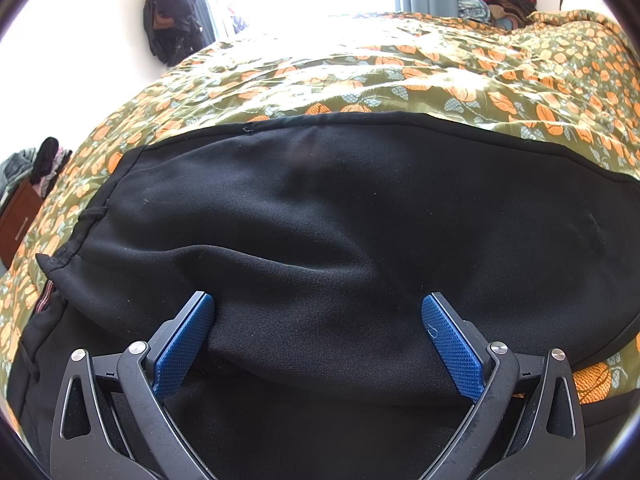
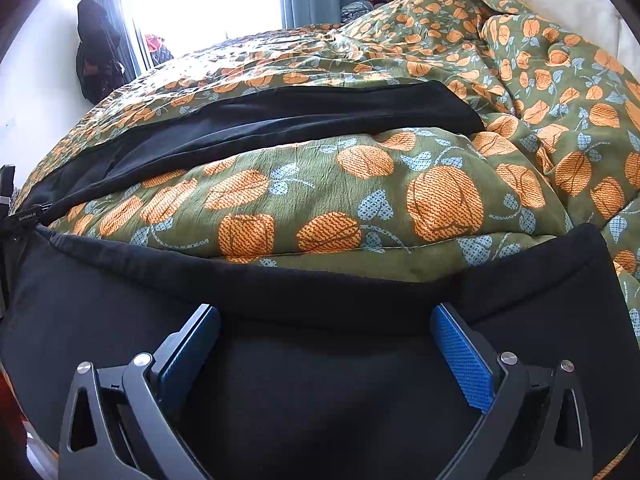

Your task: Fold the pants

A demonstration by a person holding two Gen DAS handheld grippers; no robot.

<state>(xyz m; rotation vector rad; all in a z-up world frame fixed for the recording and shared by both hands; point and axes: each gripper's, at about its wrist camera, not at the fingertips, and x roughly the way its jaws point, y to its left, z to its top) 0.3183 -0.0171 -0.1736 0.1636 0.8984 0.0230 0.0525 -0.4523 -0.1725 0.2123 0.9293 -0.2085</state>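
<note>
Black pants (image 1: 340, 208) lie spread on a bed with a green and orange floral quilt (image 1: 360, 76). In the left wrist view my left gripper (image 1: 318, 308) is open, its blue pads (image 1: 184, 344) straddling a raised fold of the black cloth near the waistband end with its drawstring (image 1: 90, 216). In the right wrist view my right gripper (image 2: 326, 320) is open over the near pant leg (image 2: 320, 380), just behind its edge. The other leg (image 2: 280, 120) lies farther back, with a ridge of quilt (image 2: 340, 200) between the two.
Dark clothes hang on the wall by the bright window (image 1: 172, 12). A pile of clothes (image 1: 504, 4) sits at the bed's far corner. A brown drawer unit (image 1: 18, 220) with clothes stands left of the bed. The quilt bunches up at the right (image 2: 560, 80).
</note>
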